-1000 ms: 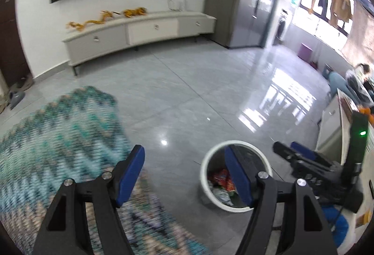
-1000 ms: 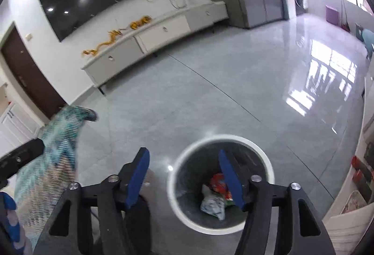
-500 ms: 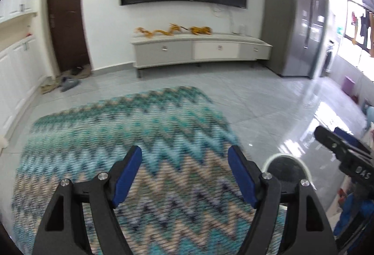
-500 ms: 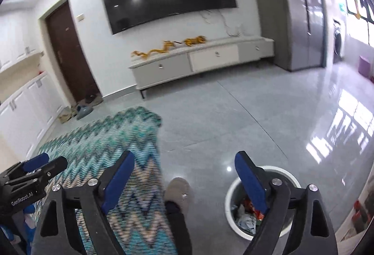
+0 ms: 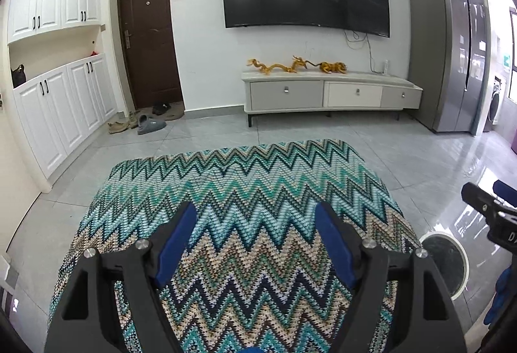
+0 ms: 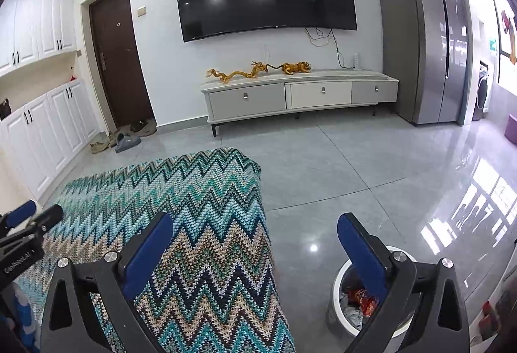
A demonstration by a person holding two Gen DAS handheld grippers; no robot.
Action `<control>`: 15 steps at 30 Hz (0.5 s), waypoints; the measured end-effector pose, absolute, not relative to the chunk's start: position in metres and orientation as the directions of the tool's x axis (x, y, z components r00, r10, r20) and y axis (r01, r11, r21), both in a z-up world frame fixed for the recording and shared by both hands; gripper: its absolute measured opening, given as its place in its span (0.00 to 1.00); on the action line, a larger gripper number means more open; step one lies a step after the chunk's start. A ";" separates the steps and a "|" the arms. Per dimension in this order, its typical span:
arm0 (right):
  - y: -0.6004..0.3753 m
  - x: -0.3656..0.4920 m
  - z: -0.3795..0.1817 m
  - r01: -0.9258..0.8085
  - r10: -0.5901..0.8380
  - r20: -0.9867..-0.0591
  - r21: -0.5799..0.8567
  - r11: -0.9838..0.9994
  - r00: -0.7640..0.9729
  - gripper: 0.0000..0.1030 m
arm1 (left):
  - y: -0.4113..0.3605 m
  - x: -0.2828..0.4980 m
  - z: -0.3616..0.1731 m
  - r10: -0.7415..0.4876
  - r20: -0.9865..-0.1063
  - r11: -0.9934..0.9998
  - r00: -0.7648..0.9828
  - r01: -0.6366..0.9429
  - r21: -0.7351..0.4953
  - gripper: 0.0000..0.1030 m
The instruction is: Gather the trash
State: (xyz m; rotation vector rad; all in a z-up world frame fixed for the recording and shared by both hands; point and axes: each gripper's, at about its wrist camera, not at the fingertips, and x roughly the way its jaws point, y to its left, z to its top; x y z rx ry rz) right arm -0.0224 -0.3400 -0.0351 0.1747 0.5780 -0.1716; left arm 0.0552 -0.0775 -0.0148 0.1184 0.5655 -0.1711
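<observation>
Trash (image 6: 358,304) — red wrappers and crumpled white scraps — lies inside the bin (image 6: 339,280) on the floor (image 6: 339,165), just beside the right edge of the zigzag cloth (image 6: 194,217). I hold both grippers level, facing the TV wall. My left gripper (image 5: 255,240) hangs over the cloth with its fingers spread wide and nothing between them; my right gripper (image 6: 255,246) is likewise wide apart and empty, its right finger in front of the bin. From the left camera I see only the bin's rim (image 5: 462,259) at the cloth's corner. I judge this a searching step: nothing is in hand, and no loose litter shows on the cloth or the tiles ahead. Next I'd sweep the view round for another piece — then bring one gripper down on it, fingers parted.
</observation>
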 end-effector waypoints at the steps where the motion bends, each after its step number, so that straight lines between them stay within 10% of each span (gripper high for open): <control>1: -0.338 -0.021 -0.036 0.211 -0.116 -0.560 0.108 0.972 0.821 1.00 | -0.077 0.055 -0.015 -0.126 -0.542 0.980 0.831 0.191 0.064 0.73; 15: -0.325 -0.022 -0.034 0.229 -0.179 -0.532 0.029 0.973 0.828 1.00 | -0.073 0.050 -0.009 -0.072 -0.494 0.990 0.867 0.124 0.073 0.75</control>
